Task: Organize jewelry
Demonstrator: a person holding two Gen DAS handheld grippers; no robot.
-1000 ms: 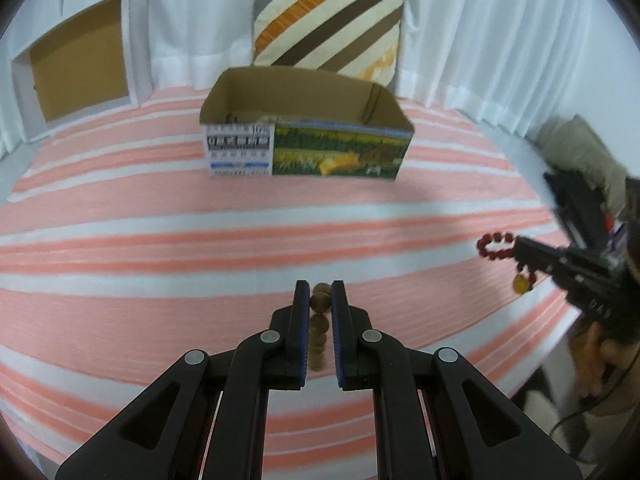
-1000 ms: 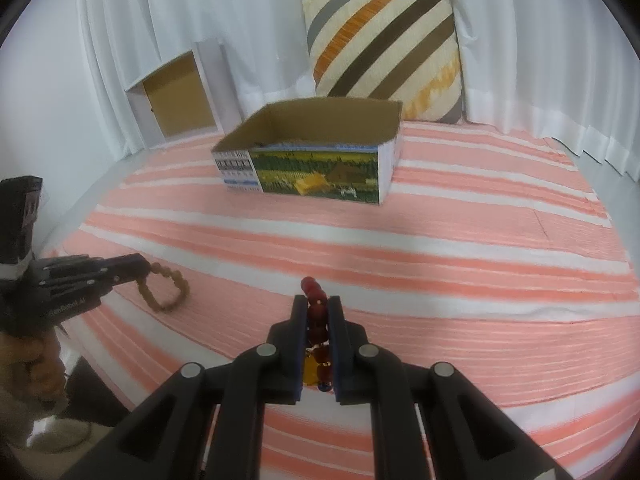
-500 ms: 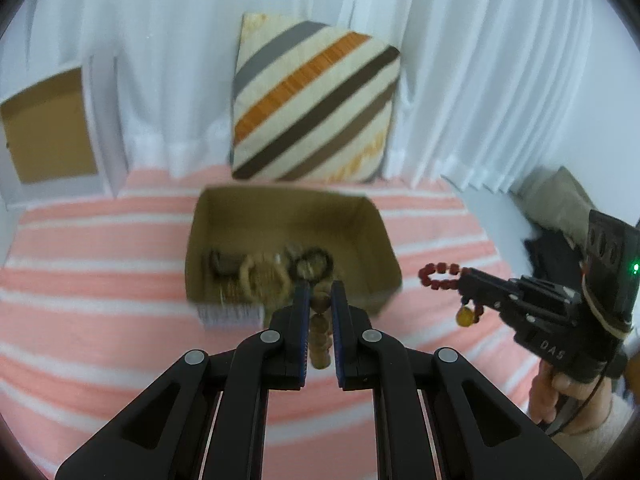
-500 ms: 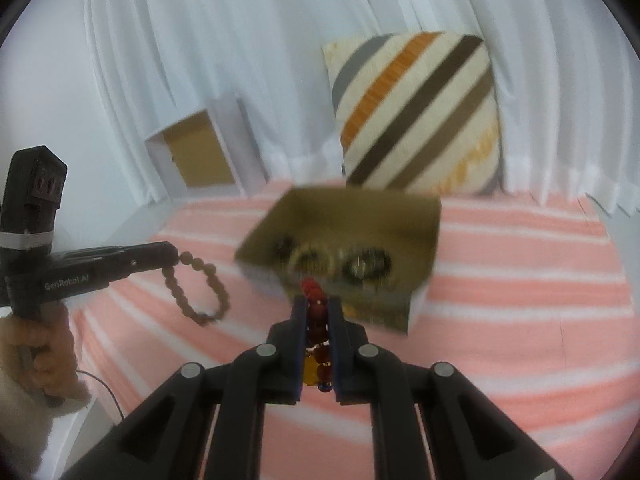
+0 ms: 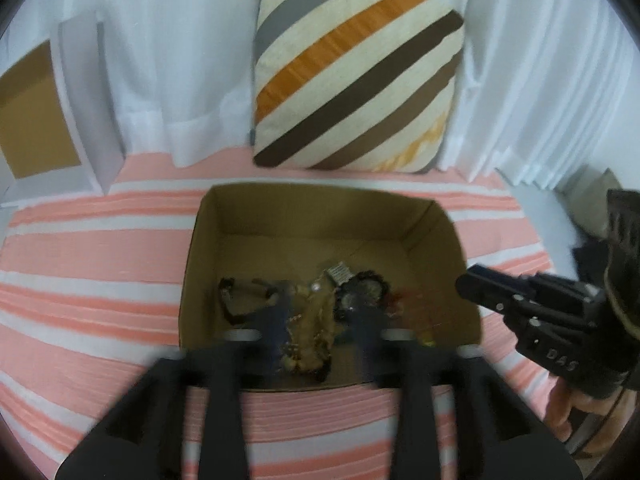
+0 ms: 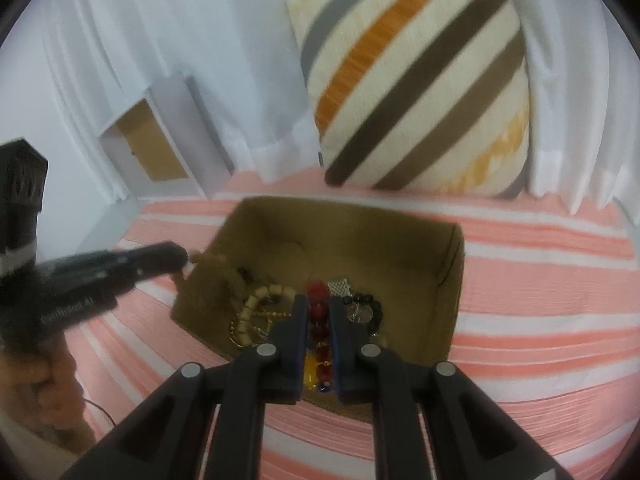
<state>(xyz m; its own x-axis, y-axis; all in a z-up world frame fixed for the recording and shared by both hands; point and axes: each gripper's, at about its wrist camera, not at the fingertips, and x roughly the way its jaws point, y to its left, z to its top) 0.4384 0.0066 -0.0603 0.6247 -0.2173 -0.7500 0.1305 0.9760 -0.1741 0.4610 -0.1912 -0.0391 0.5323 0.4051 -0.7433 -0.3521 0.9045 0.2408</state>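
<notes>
Fingers, two pairs. Left fingers: blurred, jaws opening and standing well apart above the near end of the cardboard box; a tan bead bracelet shows between them, whether touched cannot be told. Right fingers: jaws nearly together but opening, a red bead bracelet with a yellow pendant between the pads, hanging over the box interior.

Cardboard box, one, open-topped, on a pink-and-white striped bed cover. Contents: a heap of jewelry, count uncertain; pale beaded loops, a gold chain, dark beaded pieces, a small silver tag.

Striped cushion, one, upright against white curtains. White open-fronted cabinet, one, left.

Left wrist view only: right gripper from the side at the box's right wall, held by a hand. Right wrist view only: red beads sharply, left gripper at the box's left corner.
</notes>
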